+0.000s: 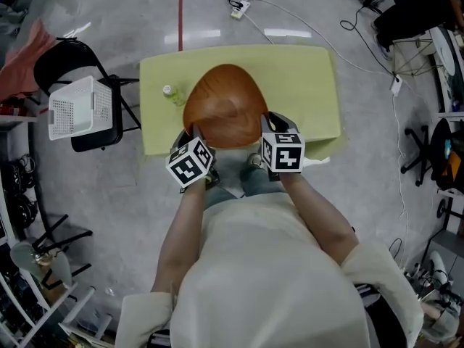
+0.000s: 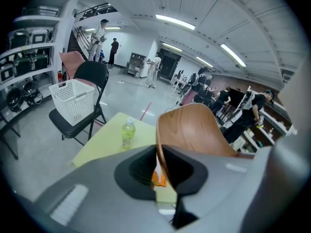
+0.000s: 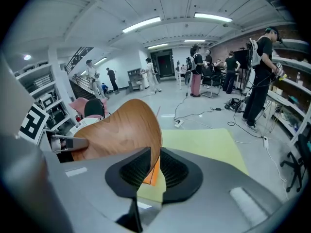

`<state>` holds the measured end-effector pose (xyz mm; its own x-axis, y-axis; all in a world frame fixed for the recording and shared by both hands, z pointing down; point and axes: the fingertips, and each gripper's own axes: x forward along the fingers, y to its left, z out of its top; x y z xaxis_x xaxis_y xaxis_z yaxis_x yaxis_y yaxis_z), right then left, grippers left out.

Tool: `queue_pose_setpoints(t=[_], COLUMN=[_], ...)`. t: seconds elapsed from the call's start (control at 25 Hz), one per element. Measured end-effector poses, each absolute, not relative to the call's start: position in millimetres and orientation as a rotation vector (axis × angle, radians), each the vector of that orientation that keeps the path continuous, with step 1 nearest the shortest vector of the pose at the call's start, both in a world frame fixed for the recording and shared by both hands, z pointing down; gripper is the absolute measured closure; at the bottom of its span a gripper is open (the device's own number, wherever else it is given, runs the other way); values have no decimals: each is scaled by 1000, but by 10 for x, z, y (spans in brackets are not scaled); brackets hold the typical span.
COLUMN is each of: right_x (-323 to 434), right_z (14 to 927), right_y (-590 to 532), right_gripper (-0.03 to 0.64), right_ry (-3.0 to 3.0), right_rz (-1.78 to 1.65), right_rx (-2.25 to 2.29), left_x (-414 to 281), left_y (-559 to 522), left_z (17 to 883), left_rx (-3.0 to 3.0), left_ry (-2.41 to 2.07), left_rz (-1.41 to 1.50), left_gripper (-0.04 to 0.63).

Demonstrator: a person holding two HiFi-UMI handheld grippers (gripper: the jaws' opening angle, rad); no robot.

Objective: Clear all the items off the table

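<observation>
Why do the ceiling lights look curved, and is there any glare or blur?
Left gripper view: the wide lens bends the ceiling lights into arcs, corners go black. Right gripper view: same bending, yet the wooden panel looks sharp. Head view: lamp glare streaks the floor beyond the table.

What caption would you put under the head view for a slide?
Left gripper and right gripper clamp a curved wooden shell over a yellow table bearing one bottle.

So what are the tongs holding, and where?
Both grip the curved wooden tray: left tongs on its left edge, right tongs on its right edge.
</observation>
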<state>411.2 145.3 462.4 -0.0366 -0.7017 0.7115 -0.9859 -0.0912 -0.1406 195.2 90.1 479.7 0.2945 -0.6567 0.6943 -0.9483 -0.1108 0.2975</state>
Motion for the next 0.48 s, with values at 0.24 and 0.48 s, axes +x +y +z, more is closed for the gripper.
queue_pose_setpoints(t=[0.24,0.48], right_x=[3662,3305], right_z=[4492,4408], right_y=[1356,1306], right_gripper=[558,558], right_ry=[-1810,-1841], right_rz=[889,864], right_rx=[1821,1797], left_x=[1487,1115], left_y=[860,878], left_z=[4672,4592], left_rx=[1842,1825], left_ry=[-1471,-1502], left_rz=[489,469], left_gripper=[560,560])
